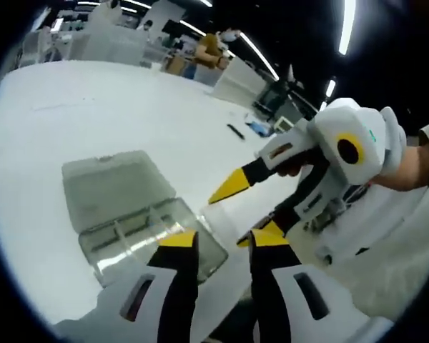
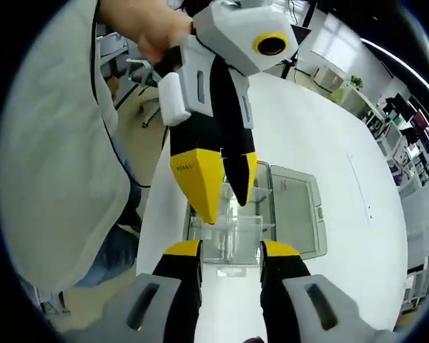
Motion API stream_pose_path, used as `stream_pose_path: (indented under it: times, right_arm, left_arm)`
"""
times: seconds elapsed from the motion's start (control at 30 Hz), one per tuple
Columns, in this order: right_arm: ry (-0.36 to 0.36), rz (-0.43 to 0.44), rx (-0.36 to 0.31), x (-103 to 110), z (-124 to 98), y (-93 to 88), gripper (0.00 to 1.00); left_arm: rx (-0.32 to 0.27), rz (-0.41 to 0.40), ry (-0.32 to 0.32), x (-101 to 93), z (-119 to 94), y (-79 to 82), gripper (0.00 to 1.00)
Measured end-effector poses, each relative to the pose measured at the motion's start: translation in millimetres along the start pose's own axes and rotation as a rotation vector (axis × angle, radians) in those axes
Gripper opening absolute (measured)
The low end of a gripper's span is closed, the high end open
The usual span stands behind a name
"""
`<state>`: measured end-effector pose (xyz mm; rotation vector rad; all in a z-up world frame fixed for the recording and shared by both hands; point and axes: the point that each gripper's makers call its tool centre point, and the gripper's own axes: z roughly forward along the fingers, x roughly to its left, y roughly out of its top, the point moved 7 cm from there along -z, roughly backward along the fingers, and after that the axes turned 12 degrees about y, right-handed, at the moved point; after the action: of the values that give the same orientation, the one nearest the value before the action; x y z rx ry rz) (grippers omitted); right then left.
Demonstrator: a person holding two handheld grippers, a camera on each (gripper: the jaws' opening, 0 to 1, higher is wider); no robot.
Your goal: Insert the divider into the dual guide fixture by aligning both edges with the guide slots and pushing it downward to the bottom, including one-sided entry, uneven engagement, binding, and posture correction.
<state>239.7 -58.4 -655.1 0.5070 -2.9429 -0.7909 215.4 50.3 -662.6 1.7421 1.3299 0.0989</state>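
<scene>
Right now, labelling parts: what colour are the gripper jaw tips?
Yellow, on black jaws; clearest on the left gripper in the right gripper view.

White gripper [image 2: 229,200] housings, black jaws, yellow tips; grey sleeve [image 2: 64,143].

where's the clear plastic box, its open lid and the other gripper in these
clear plastic box [image 2: 229,239], right gripper view, on its front wall.
open lid [image 1: 111,187], left gripper view, on the flat middle of the panel.
right gripper [image 1: 232,214], left gripper view, midway between its yellow tips.

Yellow-tipped black left gripper [image 1: 223,241] hangs with jaws apart over a clear plastic compartment box [image 1: 132,211] on the white table [image 1: 93,107]; the right gripper [image 1: 244,209] is alongside.
</scene>
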Motion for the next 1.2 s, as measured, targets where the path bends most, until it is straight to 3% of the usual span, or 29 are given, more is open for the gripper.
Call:
stream_pose_path:
  times: [0.27, 1.2]
  right_arm:
    - [-0.015, -0.01, -0.007, -1, -1, 6.6, 0.26]
    - [-0.057, -0.035, -0.03, -1, -2, 23.1, 0.26]
  left_arm:
    - [-0.002, -0.081, 0.005, 3.7, -3, -0.3, 0.16]
    - [0.009, -0.175, 0.015, 5.6, -4, -5.8, 0.02]
